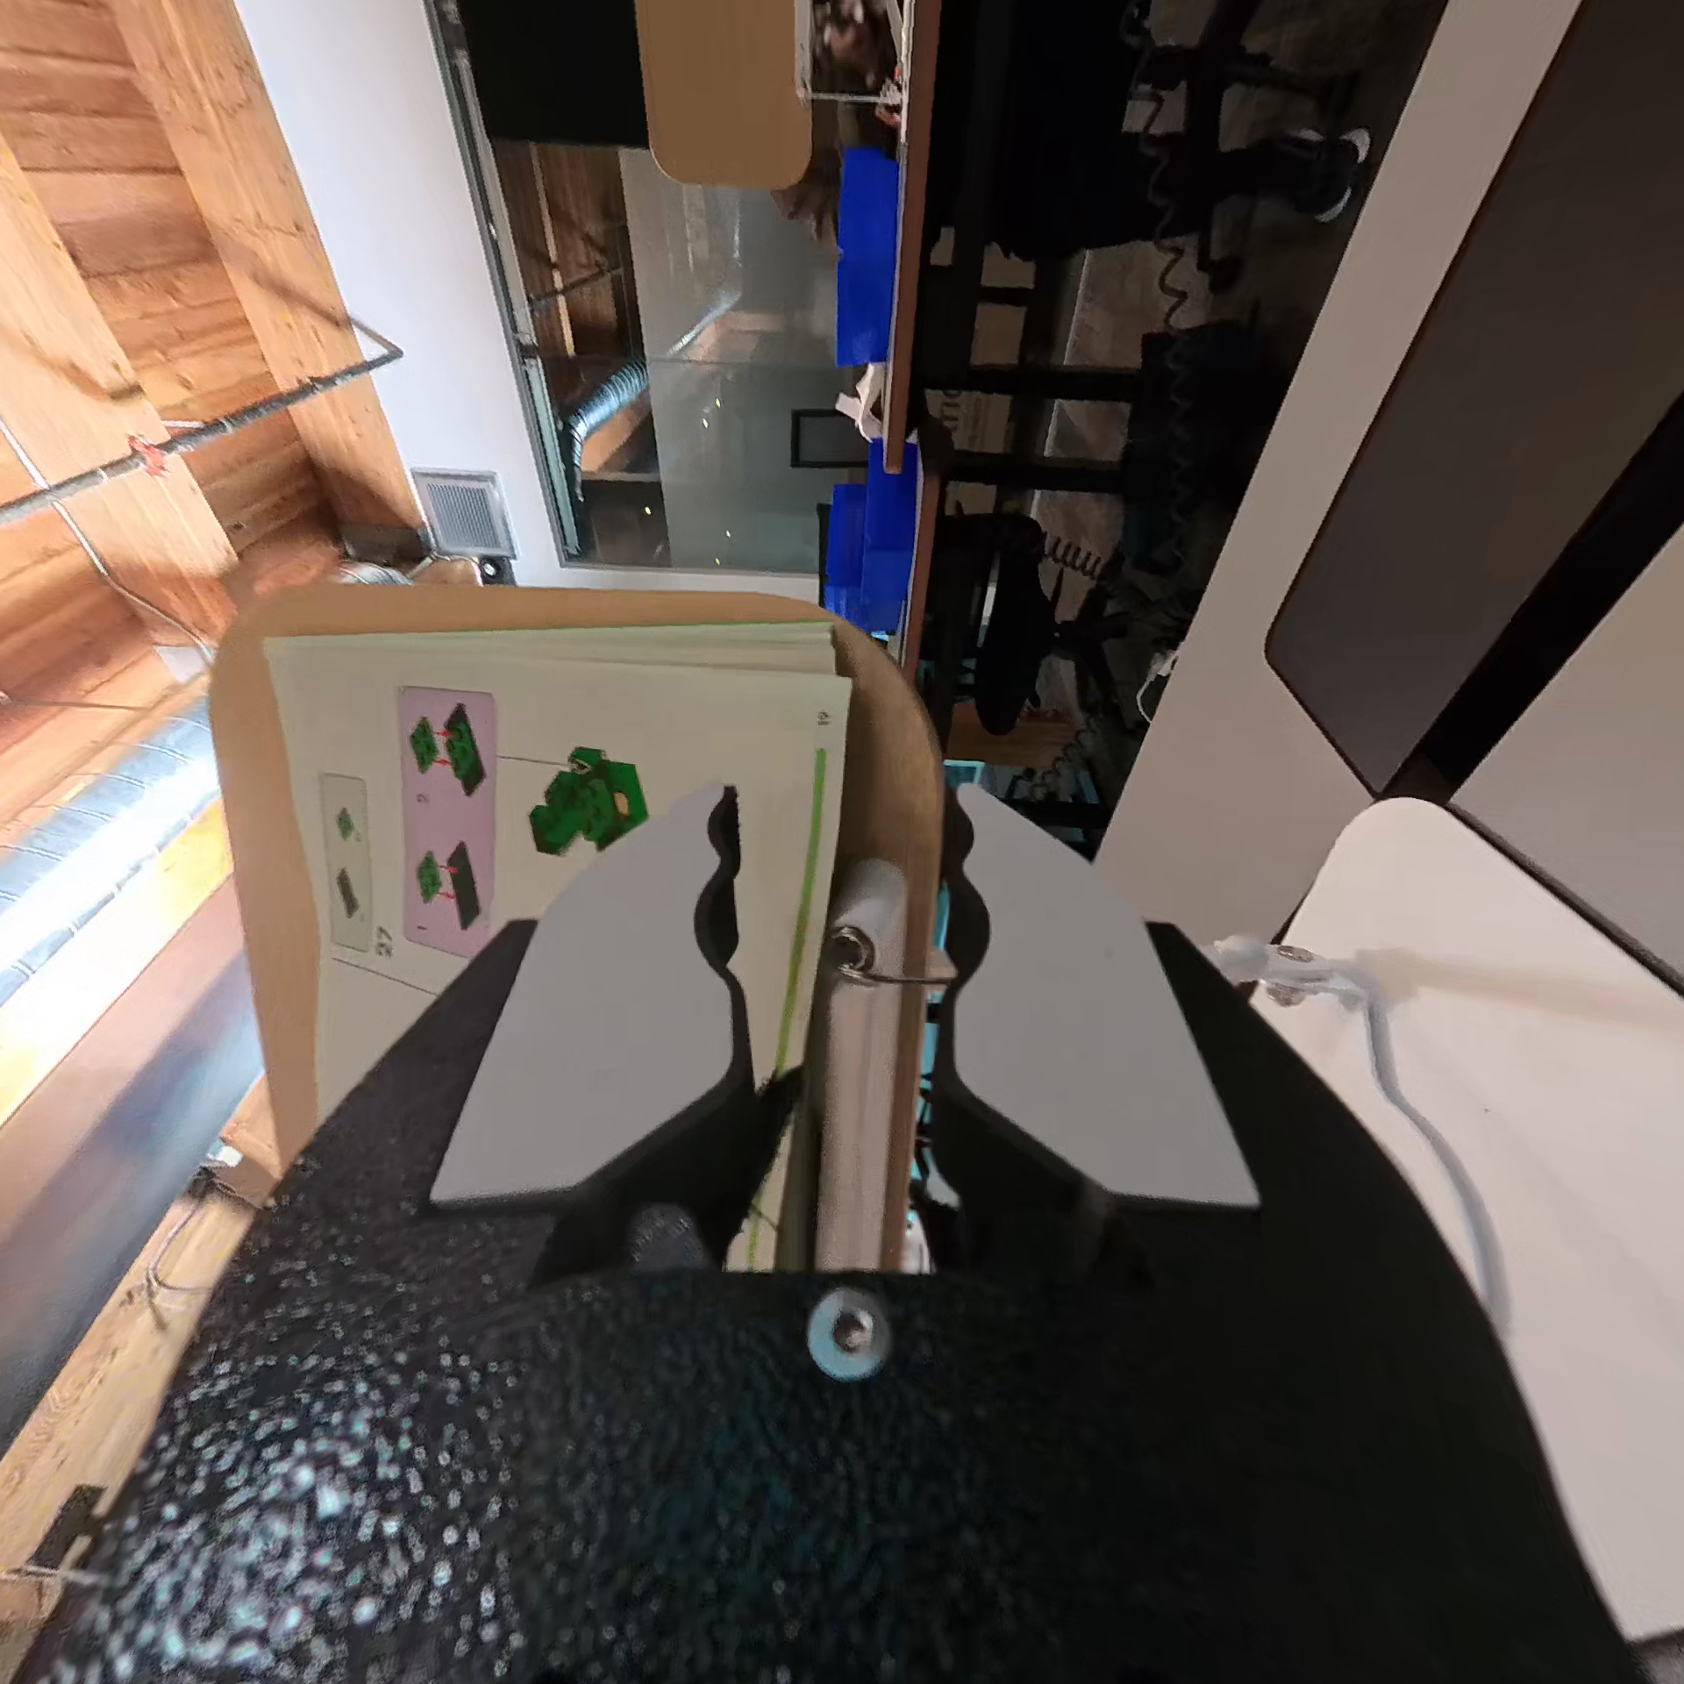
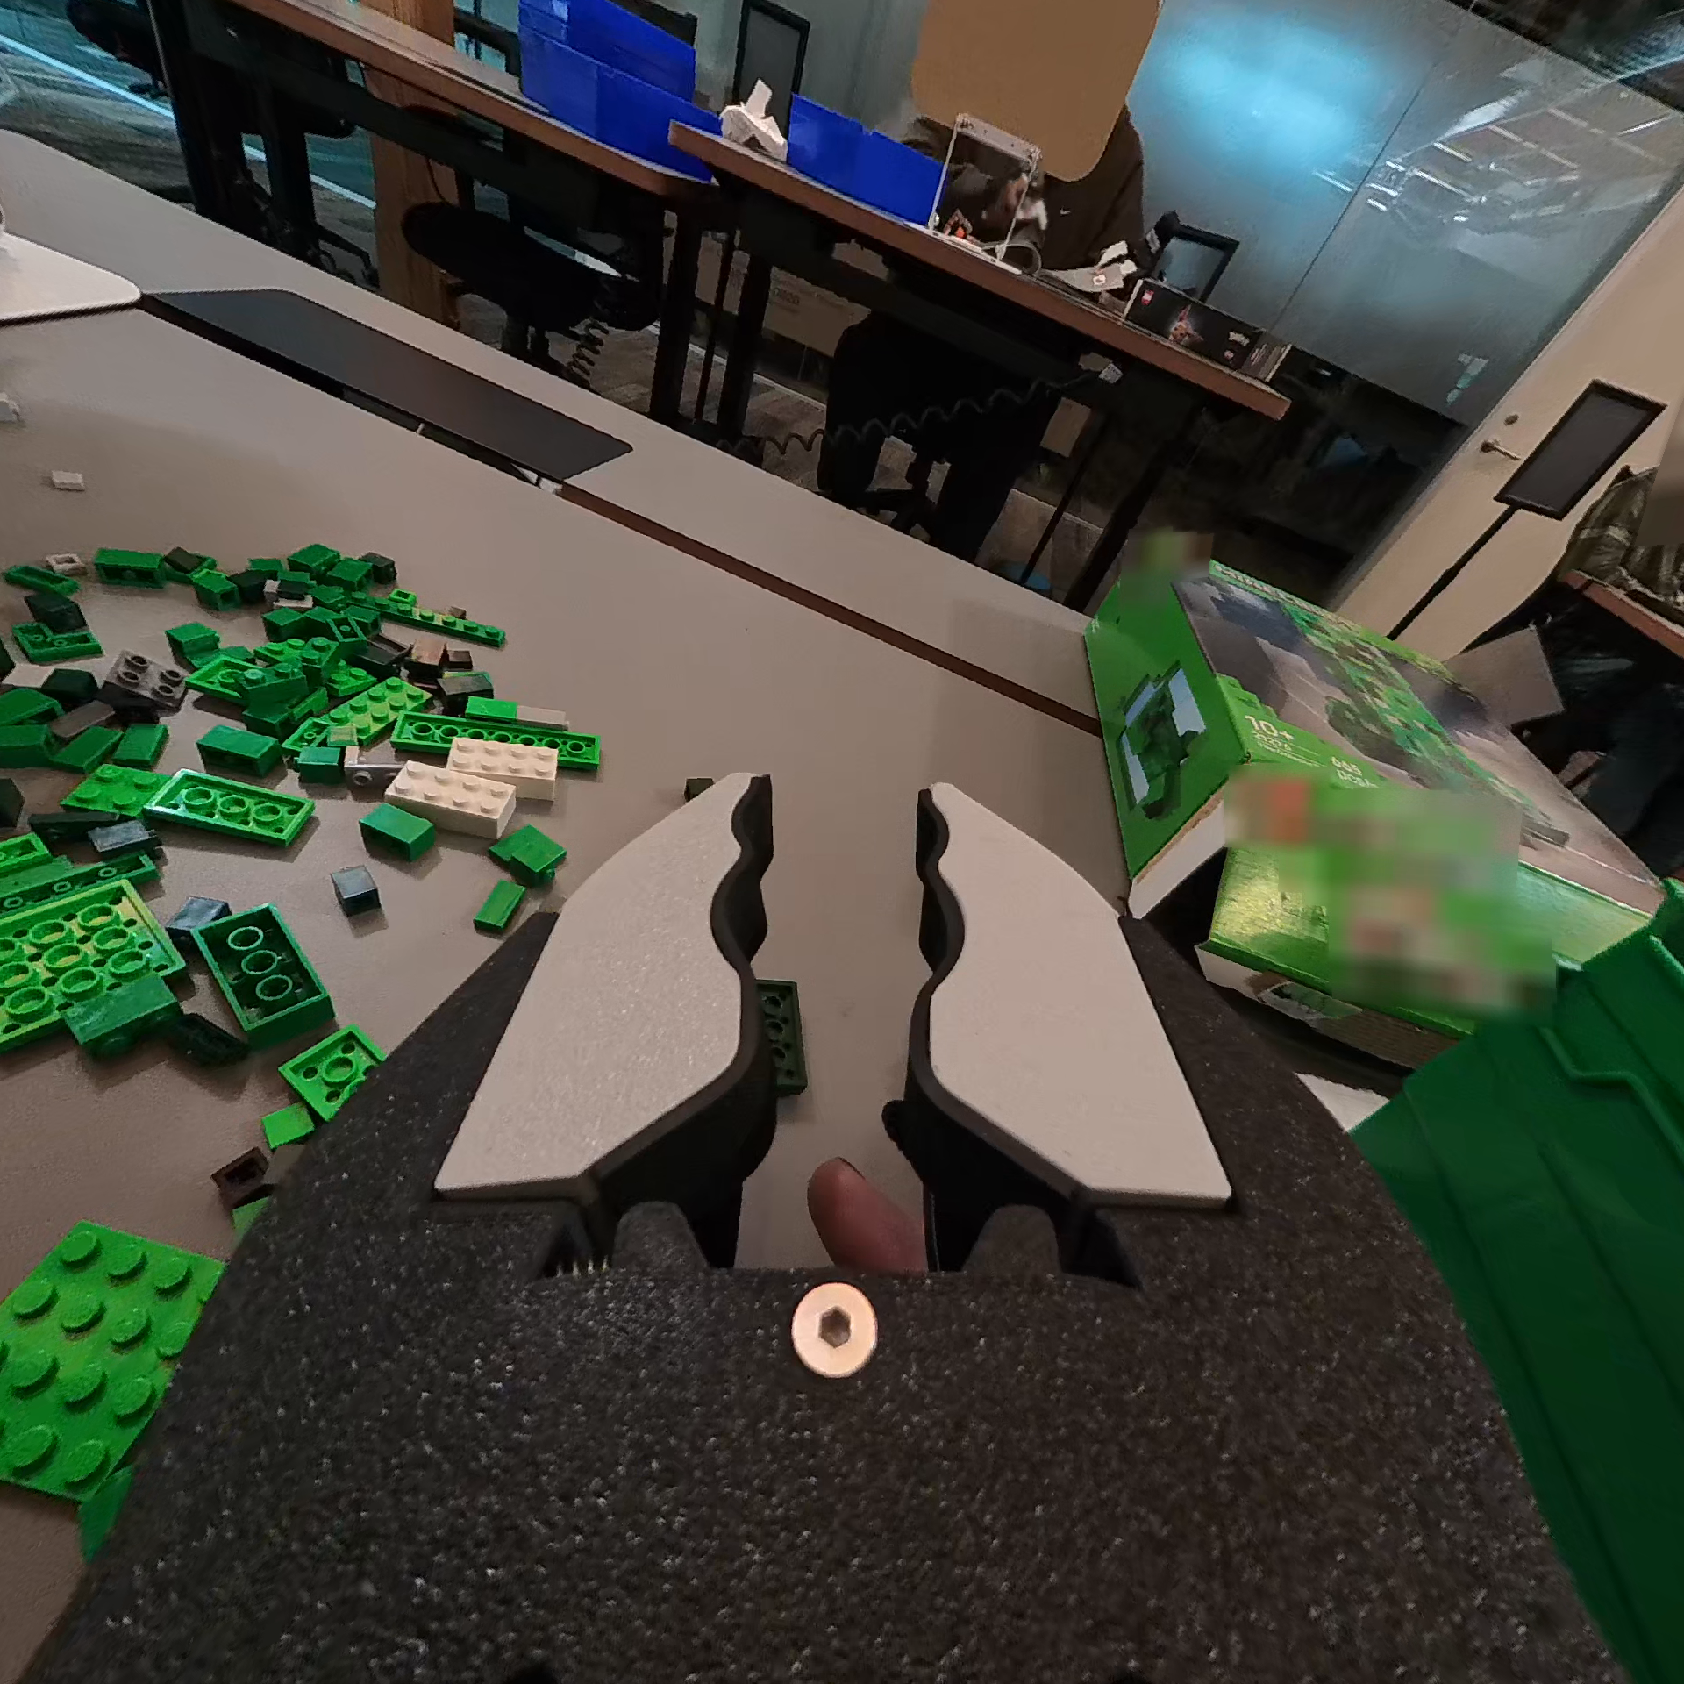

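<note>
Left gripper [image 1: 843, 847]: jaws apart, nothing clamped. The view is turned on its side. Between the fingers stand the edge of a wooden stand [image 1: 898, 729] and a metal post [image 1: 857, 1075] with a white cap. On the stand rests an open instruction booklet [image 1: 565, 729], its page showing drawings of green brick assemblies; the left finger lies in front of that page, contact cannot be confirmed. A white surface [image 1: 1504, 1139] lies at the right edge.

Right gripper [image 2: 843, 820]: jaws apart, nothing held. A fingertip [image 2: 861, 1221] of the operator shows at the base of the gap. A dark green brick [image 2: 784, 1039] lies on the grey surface [image 2: 729, 592] just behind the left finger. To the left, a flat green plate [image 2: 82, 1358] sits near, and beyond it a loose spread of green bricks [image 2: 264, 711] with two white bricks [image 2: 474, 784] among them. To the right, a green box [image 2: 1321, 756] stands near the edge, and a green bin [image 2: 1595, 1276] fills the corner.

Further off: desks with blue bins [image 2: 638, 73], a seated person, glass walls.

No brick is lifted and no assembled model is visible.
</note>
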`<state>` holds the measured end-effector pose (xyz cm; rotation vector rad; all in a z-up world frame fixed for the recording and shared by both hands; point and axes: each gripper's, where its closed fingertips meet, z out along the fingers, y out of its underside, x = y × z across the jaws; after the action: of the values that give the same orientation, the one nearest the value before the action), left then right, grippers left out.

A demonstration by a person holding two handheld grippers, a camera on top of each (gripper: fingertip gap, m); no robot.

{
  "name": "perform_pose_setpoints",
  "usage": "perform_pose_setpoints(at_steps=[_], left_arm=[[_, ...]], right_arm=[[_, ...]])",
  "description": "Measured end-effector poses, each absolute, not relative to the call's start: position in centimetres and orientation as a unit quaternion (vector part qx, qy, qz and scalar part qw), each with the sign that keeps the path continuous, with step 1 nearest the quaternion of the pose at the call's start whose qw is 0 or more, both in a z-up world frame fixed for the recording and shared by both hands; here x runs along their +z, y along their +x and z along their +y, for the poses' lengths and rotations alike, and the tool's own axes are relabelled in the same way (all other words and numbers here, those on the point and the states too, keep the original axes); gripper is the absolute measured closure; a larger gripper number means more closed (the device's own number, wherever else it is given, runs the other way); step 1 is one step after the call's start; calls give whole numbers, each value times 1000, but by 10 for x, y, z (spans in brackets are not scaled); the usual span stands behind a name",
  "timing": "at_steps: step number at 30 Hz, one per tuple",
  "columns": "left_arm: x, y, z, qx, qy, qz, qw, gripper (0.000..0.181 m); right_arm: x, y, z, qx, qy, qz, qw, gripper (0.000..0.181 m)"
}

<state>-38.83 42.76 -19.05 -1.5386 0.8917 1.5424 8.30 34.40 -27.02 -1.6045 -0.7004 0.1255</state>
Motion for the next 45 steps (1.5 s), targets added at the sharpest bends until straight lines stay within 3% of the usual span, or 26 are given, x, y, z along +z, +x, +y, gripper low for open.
perform_pose_setpoints(at_steps=[1,8,13,19,26,31,38,45], left_arm=[[-192,-391,428,601,-609,346,385,139],[-180,-393,428,594,-601,319,429,149],[-183,-398,432,599,-606,321,414,152],[-172,-392,427,564,-601,283,491,178],[-148,-381,387,385,-592,145,693,181],[-119,-409,319,225,-519,-45,824,181],[-123,-474,241,73,-437,-261,858,181],[-140,-502,210,18,-402,-340,850,181]], right_arm=[[-270,83,344,54,-703,-308,639,152],[-268,82,343,54,-700,-310,641,152],[-267,82,343,52,-699,-311,642,152],[-268,82,343,49,-700,-313,640,152],[-268,82,343,47,-699,-316,640,152],[-267,81,342,50,-698,-315,641,152],[-267,77,341,53,-696,-318,641,152],[-268,76,340,53,-695,-320,642,152]])
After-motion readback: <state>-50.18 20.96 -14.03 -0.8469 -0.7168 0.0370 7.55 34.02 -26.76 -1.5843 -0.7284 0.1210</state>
